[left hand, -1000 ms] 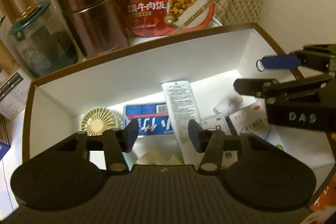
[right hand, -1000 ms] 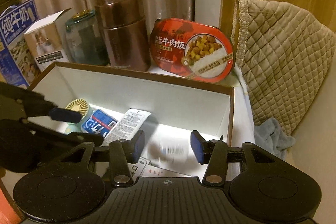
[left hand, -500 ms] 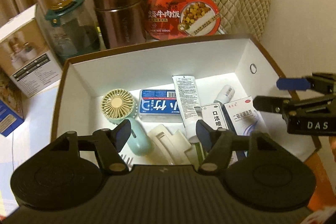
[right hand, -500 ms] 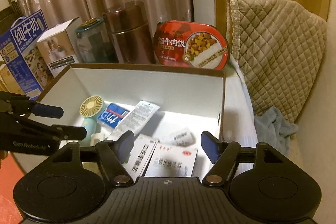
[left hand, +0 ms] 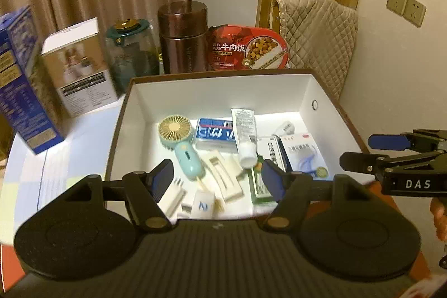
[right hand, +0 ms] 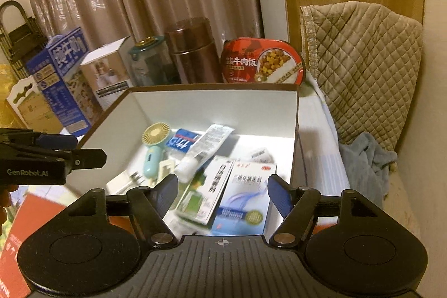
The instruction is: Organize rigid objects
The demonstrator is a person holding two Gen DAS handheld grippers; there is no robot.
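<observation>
The left claw [left hand: 218, 180] stands wide and holds nothing, poised above the near edge of the white box [left hand: 223, 94]. The right claw [right hand: 222, 196] is just as wide and equally bare, hanging over the box's near right corner; each claw shows at the side of the other's view.

Directly beneath the left claw, along the near wall, lie a white comb [left hand: 171, 196], a small white piece with a blue mark [left hand: 204, 204] and a cream hair clip [left hand: 223, 176]. Just beyond them are a mint handheld fan [left hand: 178, 143], a blue tissue pack [left hand: 216, 134] and a white tube [left hand: 245, 134] lying cap toward the near wall. Under the right claw two medicine boxes [right hand: 245, 197] rest side by side against the right wall, overlapping a green packet [right hand: 192, 194], and a small white bottle [right hand: 259, 154] lies farther in.

Outside the box, along the bench's far edge, stand a red meal tray [left hand: 247, 48], a brown canister [left hand: 183, 37], a glass jar [left hand: 131, 52], a white carton [left hand: 78, 66] and a blue milk carton [left hand: 19, 80].

By the look of it, the sorting is in a pause between picks: everything small already lies inside the box. The next move likely calls for choosing one item, lowering a claw squarely over it and closing on its narrow sides without disturbing its neighbours.
</observation>
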